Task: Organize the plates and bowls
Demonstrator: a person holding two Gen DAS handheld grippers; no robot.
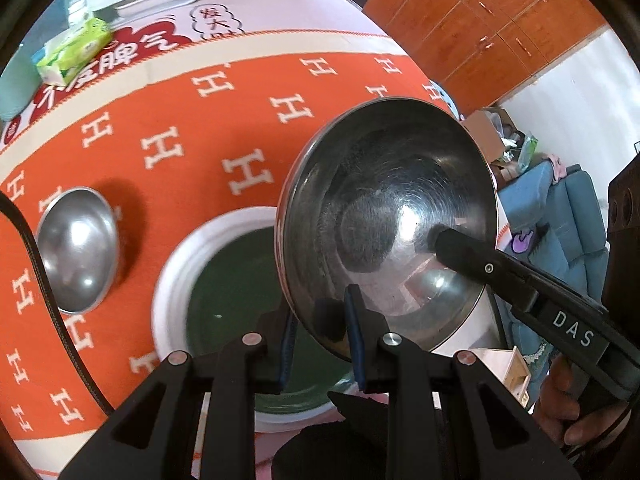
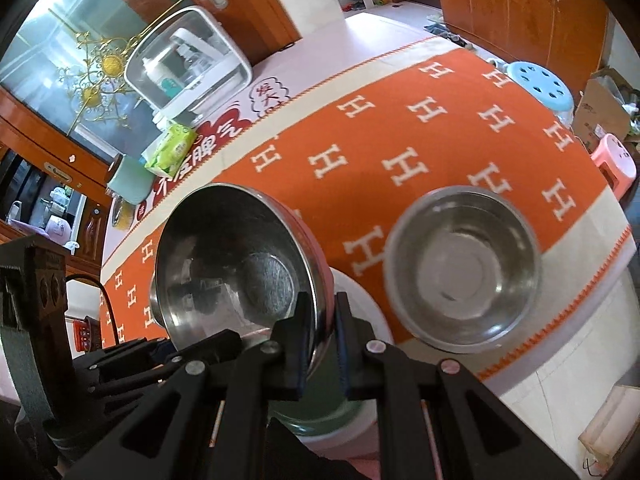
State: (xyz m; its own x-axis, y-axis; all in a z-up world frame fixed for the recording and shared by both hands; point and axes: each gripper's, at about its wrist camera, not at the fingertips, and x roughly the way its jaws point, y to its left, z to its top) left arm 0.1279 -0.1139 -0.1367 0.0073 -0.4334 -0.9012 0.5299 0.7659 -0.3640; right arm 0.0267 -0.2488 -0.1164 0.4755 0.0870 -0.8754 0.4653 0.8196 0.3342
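A large steel bowl (image 1: 384, 220) is held tilted above a white plate with a green centre (image 1: 224, 280). My left gripper (image 1: 320, 336) has its pads on either side of the bowl's lower rim. My right gripper (image 2: 320, 344) is shut on the bowl's rim (image 2: 240, 272) from the other side; its finger (image 1: 472, 256) reaches into the bowl in the left wrist view. A second steel bowl (image 1: 78, 250) sits upright on the orange cloth; it also shows in the right wrist view (image 2: 464, 272). The plate (image 2: 360, 300) lies under the held bowl.
The table carries an orange cloth with white H letters (image 1: 240, 120). A green tissue pack (image 1: 74, 50) and a white storage box (image 2: 188, 64) stand at the far edge. Stools (image 2: 540, 84) and a blue sofa (image 1: 560, 216) stand beyond the table's edge.
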